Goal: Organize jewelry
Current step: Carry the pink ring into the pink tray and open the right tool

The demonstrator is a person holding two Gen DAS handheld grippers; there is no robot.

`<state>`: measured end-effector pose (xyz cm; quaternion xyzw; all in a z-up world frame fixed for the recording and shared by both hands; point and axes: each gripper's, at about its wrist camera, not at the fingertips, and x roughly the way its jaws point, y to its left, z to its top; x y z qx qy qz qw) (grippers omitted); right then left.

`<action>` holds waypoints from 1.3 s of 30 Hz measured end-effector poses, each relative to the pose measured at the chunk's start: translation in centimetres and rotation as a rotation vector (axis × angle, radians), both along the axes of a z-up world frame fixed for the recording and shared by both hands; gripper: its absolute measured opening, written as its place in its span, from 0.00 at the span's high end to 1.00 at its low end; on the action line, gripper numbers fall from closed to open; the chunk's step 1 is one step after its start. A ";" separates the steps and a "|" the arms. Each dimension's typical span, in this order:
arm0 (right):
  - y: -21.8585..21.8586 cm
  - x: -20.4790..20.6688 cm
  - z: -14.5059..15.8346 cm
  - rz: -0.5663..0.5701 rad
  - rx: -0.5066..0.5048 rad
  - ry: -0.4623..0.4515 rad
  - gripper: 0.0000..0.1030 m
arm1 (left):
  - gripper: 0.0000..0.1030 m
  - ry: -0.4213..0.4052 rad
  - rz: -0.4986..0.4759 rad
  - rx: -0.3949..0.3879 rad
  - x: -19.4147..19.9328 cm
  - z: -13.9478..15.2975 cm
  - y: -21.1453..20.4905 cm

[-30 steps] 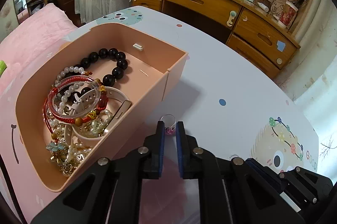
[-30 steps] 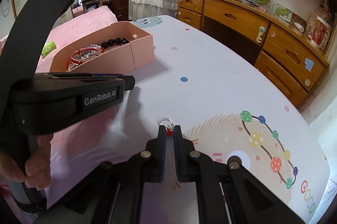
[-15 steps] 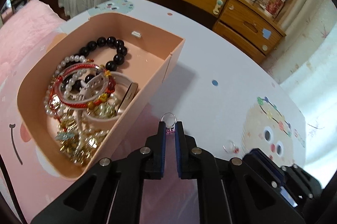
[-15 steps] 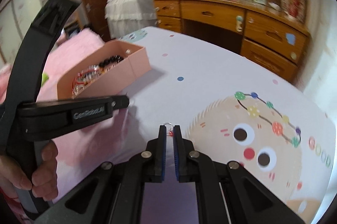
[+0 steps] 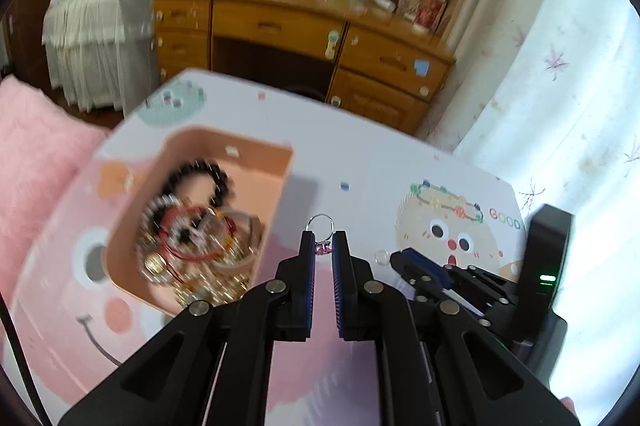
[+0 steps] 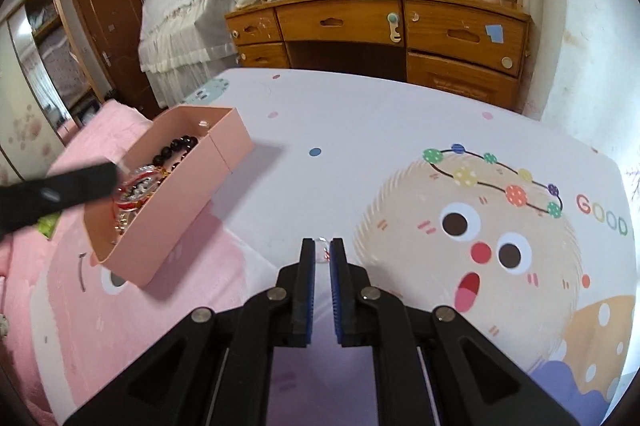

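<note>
Pink-stoned ring (image 5: pixel 321 233) pinched at its stone between the clenched left gripper (image 5: pixel 323 246) tips, hoop poking forward past them, held above the table (image 5: pixel 360 153) beside the pink box (image 5: pixel 276 193), red-stoned ring (image 6: pixel 322 253) between the right gripper (image 6: pixel 322 252) tips, jaws easing apart, resting on the table.

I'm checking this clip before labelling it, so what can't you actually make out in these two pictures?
- Jewelry in the pink box: left wrist view, motion-blurred.
- Same box: right wrist view, near wall and left gripper hide most contents.
- Ring between the opening right gripper fingers: too small to tell contact.
</note>
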<state>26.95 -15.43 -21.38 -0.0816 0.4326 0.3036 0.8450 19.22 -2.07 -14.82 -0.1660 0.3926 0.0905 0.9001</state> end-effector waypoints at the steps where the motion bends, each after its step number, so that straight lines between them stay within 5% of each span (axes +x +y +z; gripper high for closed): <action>1: 0.4 0.1 -0.3 -0.008 -0.030 0.003 0.89 | 0.94 -0.014 -0.004 0.011 -0.2 0.5 0.3; 8: 1.0 -0.1 -0.8 -0.030 -0.086 -0.006 0.83 | 0.94 -0.051 -0.003 0.042 -1.7 2.6 2.7; 11: 1.2 -0.1 -0.9 -0.044 -0.092 -0.010 0.91 | 0.94 -0.040 0.011 0.038 -1.9 2.7 3.8; 17: 1.5 -0.1 -0.9 -0.108 -0.069 0.018 0.93 | 0.94 0.000 0.019 0.044 -2.3 2.1 6.4; 25: 3.1 -2.5 2.8 -0.215 0.096 0.020 0.93 | 0.94 0.082 -0.031 0.062 -2.7 0.1 9.6; 33: 7.1 -6.6 6.8 -0.170 0.266 -0.037 0.92 | 0.94 0.074 -0.153 0.067 -3.5 -1.0 11.9; 37: 10.1 -8.2 6.5 -0.126 0.280 0.031 0.91 | 0.79 0.075 -0.178 0.049 -4.0 -0.7 13.4; 39: 11.3 -9.0 6.1 -0.140 0.228 0.040 0.80 | 0.76 0.074 -0.184 0.075 -4.5 -0.3 14.4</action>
